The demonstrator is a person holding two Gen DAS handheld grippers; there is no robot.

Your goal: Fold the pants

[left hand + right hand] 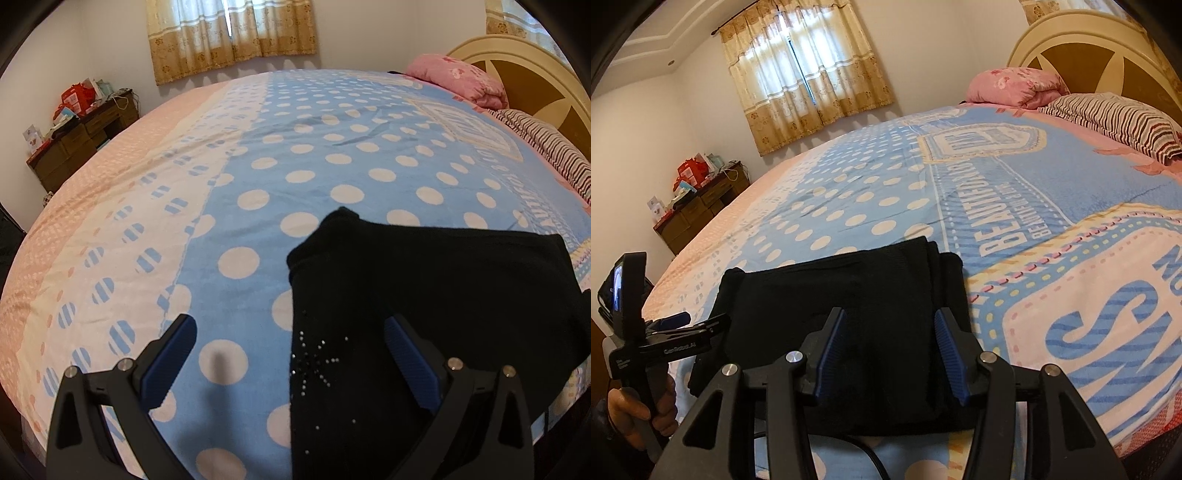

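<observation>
The black pants (436, 295) lie folded in a compact rectangle on the bed's near edge, with small rhinestones on the near left part. They also show in the right wrist view (849, 314). My left gripper (291, 328) is open and empty, hovering over the pants' left edge, one finger over the blanket, the other over the fabric. In the right wrist view the left gripper (679, 321) shows at the pants' left side. My right gripper (890, 325) is open and empty, just above the near middle of the folded pants.
The bed carries a blue polka-dot blanket (332, 166) with a pink border on the left. A pink pillow (1019, 85) and a striped pillow (1115, 122) lie by the headboard (1108, 55). A cluttered brown dresser (81, 140) stands by the far wall under a curtained window.
</observation>
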